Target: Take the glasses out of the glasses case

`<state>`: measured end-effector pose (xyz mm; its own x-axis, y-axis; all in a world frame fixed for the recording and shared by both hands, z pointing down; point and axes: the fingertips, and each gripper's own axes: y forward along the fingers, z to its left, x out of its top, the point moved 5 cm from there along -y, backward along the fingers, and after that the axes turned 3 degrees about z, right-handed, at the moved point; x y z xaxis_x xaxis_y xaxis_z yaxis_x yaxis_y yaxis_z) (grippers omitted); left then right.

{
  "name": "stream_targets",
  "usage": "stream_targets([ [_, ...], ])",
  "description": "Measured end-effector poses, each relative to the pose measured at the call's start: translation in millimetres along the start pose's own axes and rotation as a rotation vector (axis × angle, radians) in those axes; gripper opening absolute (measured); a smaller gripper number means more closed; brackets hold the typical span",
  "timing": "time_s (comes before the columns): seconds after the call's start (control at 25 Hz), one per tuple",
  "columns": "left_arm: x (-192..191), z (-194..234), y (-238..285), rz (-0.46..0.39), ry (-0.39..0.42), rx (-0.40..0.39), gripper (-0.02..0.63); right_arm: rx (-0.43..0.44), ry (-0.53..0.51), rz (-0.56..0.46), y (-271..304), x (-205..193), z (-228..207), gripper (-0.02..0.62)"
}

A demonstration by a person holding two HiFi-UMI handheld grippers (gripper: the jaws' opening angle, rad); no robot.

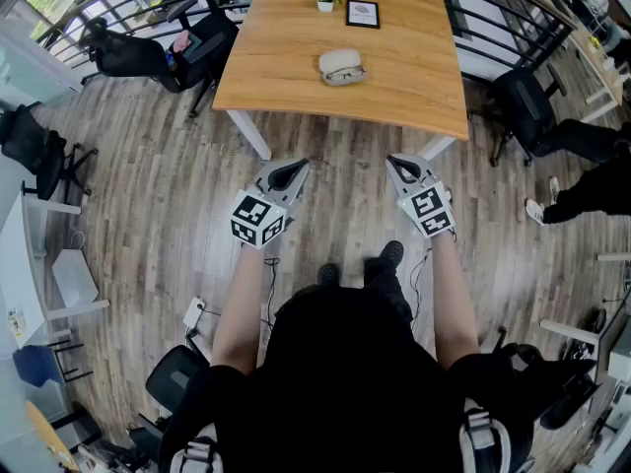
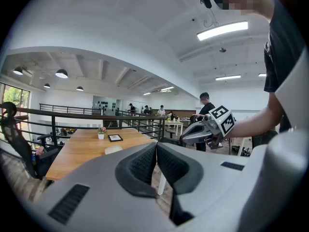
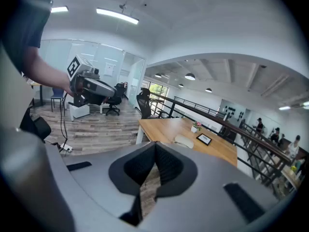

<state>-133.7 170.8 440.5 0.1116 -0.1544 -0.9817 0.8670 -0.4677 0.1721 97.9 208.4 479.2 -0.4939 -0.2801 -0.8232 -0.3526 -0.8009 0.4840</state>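
wooden table [image 1: 286, 62] with glasses case [image 1: 342, 67]

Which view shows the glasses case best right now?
Head view: the glasses case lies whole on the wooden table, seen from above. Left gripper view: the glasses case is a small pale shape; right gripper view: the glasses case is likewise small.

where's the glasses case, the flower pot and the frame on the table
glasses case [image 1: 340, 60], head view, on its light top part
flower pot [image 1: 325, 6], head view, on the white pot under the pink flowers
frame [image 1: 362, 14], head view, on the middle of the picture inside its dark border
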Motion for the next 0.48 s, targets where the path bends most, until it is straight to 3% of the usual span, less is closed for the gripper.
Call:
stream_targets([
  [0.48, -12, -10, -28, 0.005, -0.002, -0.015, 0.02, -0.013, 0.014, 0.016, -13, -1, 36, 0.008],
])
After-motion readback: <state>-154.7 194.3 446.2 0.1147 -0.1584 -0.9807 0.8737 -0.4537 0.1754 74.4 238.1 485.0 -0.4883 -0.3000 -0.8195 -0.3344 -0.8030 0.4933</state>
